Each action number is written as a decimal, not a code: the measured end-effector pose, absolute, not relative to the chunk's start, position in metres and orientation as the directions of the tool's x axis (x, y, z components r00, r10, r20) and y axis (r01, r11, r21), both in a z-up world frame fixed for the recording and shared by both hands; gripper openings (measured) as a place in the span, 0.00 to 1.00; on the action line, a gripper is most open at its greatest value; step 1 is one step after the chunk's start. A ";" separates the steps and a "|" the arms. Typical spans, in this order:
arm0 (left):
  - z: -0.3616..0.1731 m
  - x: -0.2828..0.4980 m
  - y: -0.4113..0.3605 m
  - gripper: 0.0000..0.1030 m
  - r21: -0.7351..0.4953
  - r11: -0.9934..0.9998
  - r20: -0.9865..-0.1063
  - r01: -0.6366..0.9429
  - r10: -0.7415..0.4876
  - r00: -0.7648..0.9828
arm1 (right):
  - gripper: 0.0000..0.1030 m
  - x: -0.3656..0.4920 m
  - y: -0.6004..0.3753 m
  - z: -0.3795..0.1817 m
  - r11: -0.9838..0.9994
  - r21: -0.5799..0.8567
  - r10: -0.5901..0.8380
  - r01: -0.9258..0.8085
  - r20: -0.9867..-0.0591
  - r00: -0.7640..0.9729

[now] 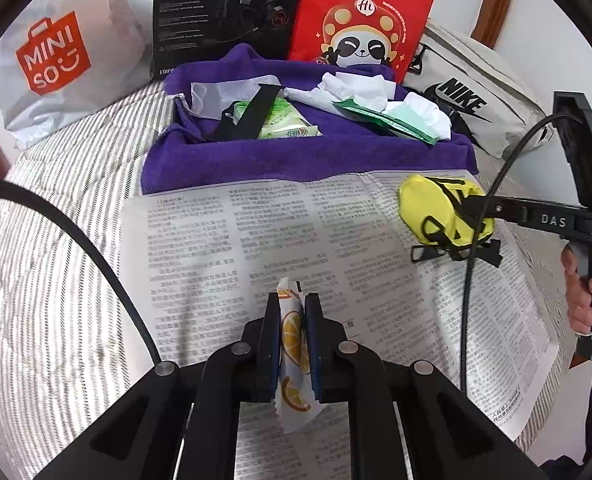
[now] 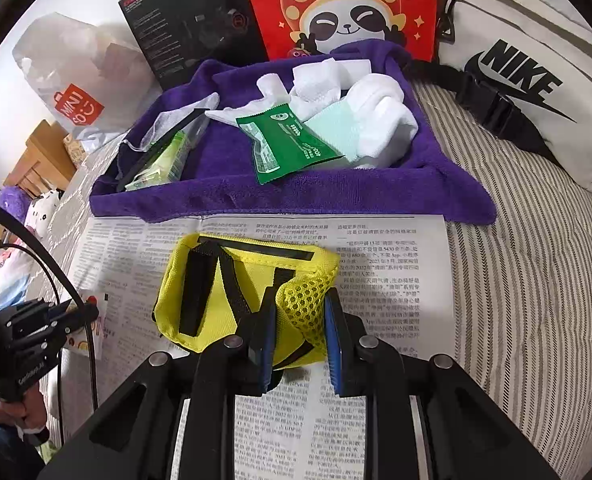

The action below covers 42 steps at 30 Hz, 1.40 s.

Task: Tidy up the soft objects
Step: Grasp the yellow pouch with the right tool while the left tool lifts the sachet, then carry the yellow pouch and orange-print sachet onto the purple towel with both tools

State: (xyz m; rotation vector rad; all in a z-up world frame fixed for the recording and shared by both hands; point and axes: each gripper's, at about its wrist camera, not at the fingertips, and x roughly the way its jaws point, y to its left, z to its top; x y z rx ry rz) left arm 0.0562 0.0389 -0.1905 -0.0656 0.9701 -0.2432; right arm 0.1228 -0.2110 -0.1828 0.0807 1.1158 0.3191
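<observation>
Between the left tongs (image 1: 291,312), a lemon-print wipe packet (image 1: 291,336) is clamped above the newspaper (image 1: 223,232). Right tongs (image 2: 300,312) pinch the yellow pouch (image 2: 223,280). Both look ready to carry; next, probably forward onto the purple towel (image 2: 223,196) ahead.

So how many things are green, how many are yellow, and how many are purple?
Green: 2, the dark green packet and the light green wipes pack.
Yellow: 1, the mesh pouch.
Purple: 1, the towel.
Total: 4.
</observation>
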 end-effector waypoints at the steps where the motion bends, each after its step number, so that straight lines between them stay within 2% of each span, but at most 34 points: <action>1: -0.189 0.056 0.039 0.10 -0.159 0.972 -0.809 0.173 -0.229 0.541 | 0.21 0.122 -0.212 -0.181 0.951 0.224 0.294 -0.212 -0.867 0.402; 20: -0.153 0.064 0.051 0.08 -0.170 0.972 -0.787 0.161 -0.232 0.572 | 0.21 0.120 -0.224 -0.144 0.924 0.287 0.373 -0.253 -0.821 0.433; 42: -0.121 0.105 0.070 0.08 -0.161 0.977 -0.757 0.141 -0.214 0.618 | 0.21 0.170 -0.205 -0.126 0.909 0.305 0.406 -0.282 -0.801 0.440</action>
